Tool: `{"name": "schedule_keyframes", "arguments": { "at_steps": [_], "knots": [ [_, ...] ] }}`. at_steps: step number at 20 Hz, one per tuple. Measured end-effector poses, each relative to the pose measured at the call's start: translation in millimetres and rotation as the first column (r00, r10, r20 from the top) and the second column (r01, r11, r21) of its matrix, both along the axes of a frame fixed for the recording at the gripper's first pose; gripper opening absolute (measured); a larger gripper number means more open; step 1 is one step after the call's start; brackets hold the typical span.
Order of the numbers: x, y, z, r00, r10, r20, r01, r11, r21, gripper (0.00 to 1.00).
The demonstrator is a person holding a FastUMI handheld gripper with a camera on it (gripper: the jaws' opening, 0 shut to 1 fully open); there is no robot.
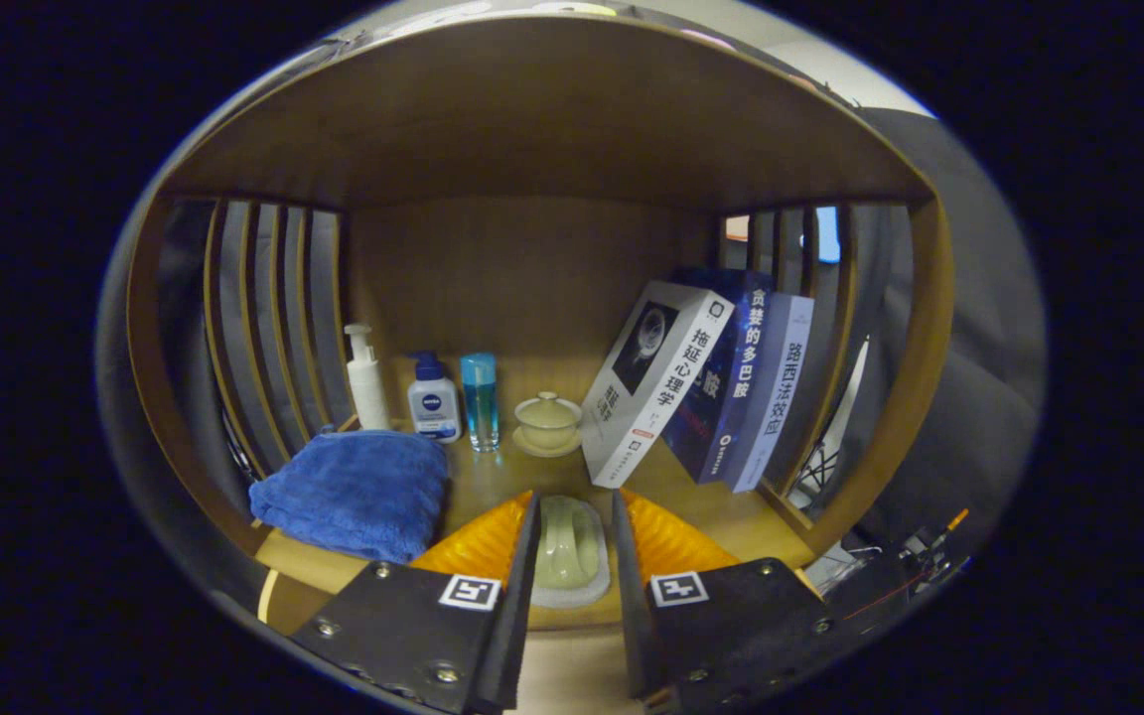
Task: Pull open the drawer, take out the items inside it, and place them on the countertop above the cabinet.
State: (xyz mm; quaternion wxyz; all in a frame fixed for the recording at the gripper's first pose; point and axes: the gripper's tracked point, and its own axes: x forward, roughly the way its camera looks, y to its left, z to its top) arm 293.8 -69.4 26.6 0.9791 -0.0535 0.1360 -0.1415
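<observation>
Two fingers of the gripper (575, 506) stand parallel with a gap between them, and in this gap lies a small pale green ceramic piece (566, 541), long and rounded, resting on a white pad (572, 594). The fingers sit close on both sides of the piece, but I cannot tell if they really press on it.

The piece and its pad lie on the wooden countertop (701, 506), near its front edge. Above the countertop there is a wooden shelf frame with a solid back panel (522, 278), a curved top board, and vertical slats (274, 318) on the left and right sides.

Beyond the fingers, along the back panel, several things stand in a row. From left to right: a white pump bottle (365, 379), a white bottle with a blue cap (433, 399), a slim clear bottle with blue liquid (480, 399), and a pale lidded tea bowl (548, 421) on its saucer. To the right of the tea bowl, three books (711, 387) lean to the right against the side slats; the front one is white and the two behind it are blue.

To the left of the fingers, a folded blue towel (358, 492) lies on the countertop, just in front of the pump bottle and the blue-capped bottle.
</observation>
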Motion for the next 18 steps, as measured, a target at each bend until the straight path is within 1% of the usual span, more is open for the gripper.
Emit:
{"name": "schedule_keyframes", "arguments": {
  "at_steps": [4, 7, 11, 14, 18],
  "knots": [
    [-25.8, 16.4, 1.1, 1.000, 0.021, 0.011, -0.020, 0.999, -0.030, 0.41],
    [-52.3, 31.5, -7.1, 0.998, 0.039, 0.042, -0.038, 0.999, -0.018, 0.41],
    [-92.2, 39.2, -29.3, 0.999, 0.037, 0.037, -0.036, 0.999, -0.025, 0.41],
    [-110.5, 42.9, -31.3, 0.996, 0.055, 0.070, -0.054, 0.998, -0.022, 0.41],
    [-144.6, 44.9, -43.8, 0.991, 0.094, 0.098, -0.090, 0.995, -0.040, 0.42]
  ]
}}
